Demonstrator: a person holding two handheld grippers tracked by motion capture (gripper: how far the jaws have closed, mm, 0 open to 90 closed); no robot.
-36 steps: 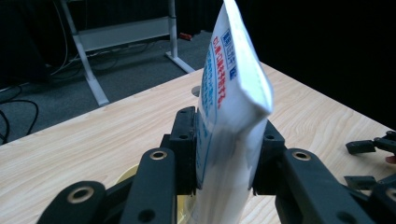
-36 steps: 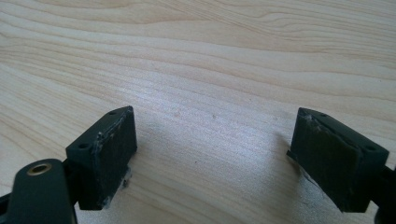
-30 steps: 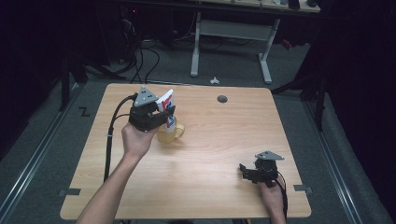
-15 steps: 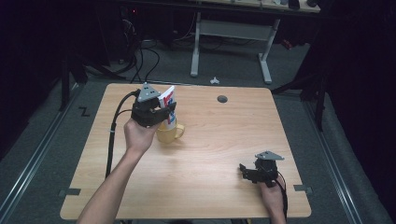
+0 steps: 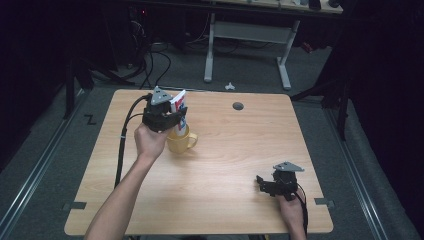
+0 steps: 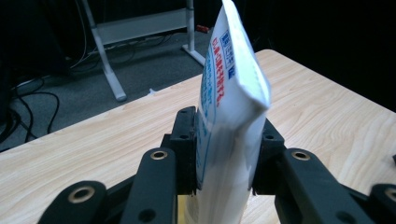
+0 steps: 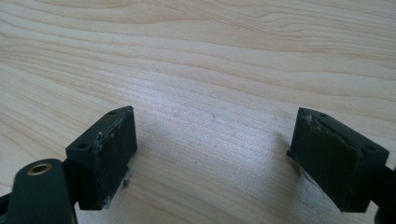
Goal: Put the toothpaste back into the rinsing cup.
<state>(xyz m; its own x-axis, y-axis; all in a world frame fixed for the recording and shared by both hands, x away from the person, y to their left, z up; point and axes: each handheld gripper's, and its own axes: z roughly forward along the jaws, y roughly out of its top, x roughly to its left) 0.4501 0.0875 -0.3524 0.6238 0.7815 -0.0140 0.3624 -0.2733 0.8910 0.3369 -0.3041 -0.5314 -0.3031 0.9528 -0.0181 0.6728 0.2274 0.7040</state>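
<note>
Your left gripper, at the bottom centre of the left gripper view, pinches a white tube with blue and red print; both black pads press its sides and the crimped flat end points to the top of the frame. In the high view that gripper sits in the upper left of the wooden table, with the tube standing nearly upright, its lower end inside or just above a yellow mug; which of the two is hard to tell. The mug's handle points toward the frame's right.

Your right gripper has its jaws spread wide with nothing between them, resting low over bare wood. In the high view it lies at the lower right, well apart from the mug.

By the look of it, the tube is picked up and brought to the mug. What seems left is lowering it fully in and letting go.
</note>
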